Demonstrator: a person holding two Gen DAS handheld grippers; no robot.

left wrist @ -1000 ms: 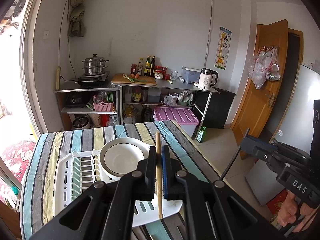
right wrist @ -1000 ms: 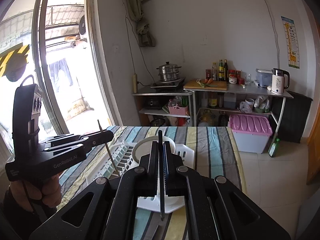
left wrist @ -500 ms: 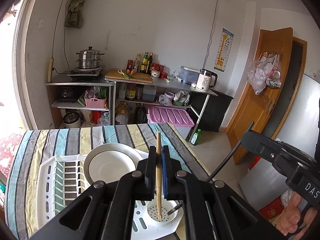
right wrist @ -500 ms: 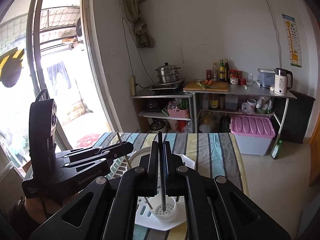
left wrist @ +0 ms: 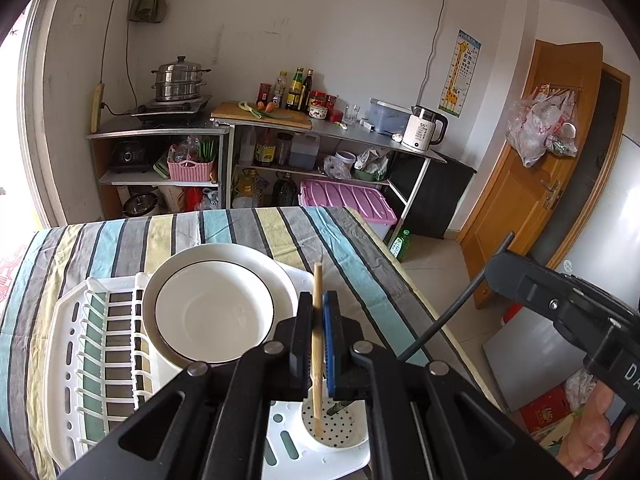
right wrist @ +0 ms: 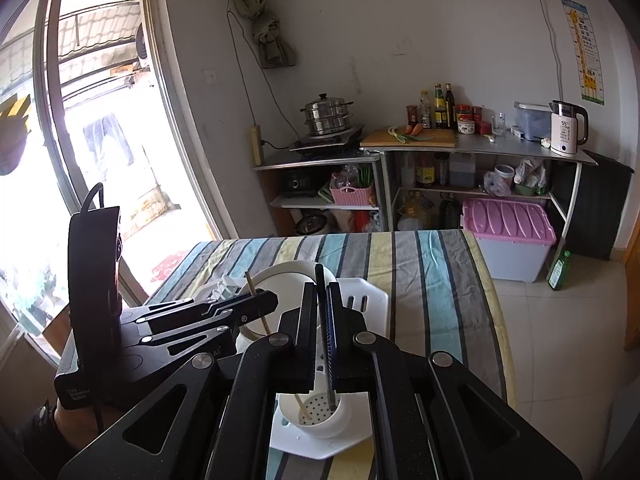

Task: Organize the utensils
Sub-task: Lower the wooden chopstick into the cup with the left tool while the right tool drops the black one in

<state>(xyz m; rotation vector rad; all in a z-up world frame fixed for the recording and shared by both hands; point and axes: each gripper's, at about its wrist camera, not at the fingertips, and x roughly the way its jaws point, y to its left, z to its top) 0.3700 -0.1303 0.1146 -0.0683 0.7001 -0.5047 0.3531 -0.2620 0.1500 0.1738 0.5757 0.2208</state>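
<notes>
Two tools are each clamped on one chopstick: the left tool (left wrist: 319, 344) holds the wooden chopstick (left wrist: 317, 320) near-upright and the right tool (right wrist: 322, 336) the dark chopstick (right wrist: 325, 344), both lower tips already inside the perforated cup (left wrist: 334, 428) at lower centre of the frame, directly beneath.

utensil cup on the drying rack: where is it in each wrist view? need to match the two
Left wrist: white perforated cup at bottom centre, below the closed jaws, both chopstick tips inside.
Right wrist: same cup at bottom centre, under the jaws.
Shared landmark: white bowl in the rack just beyond it.
</notes>
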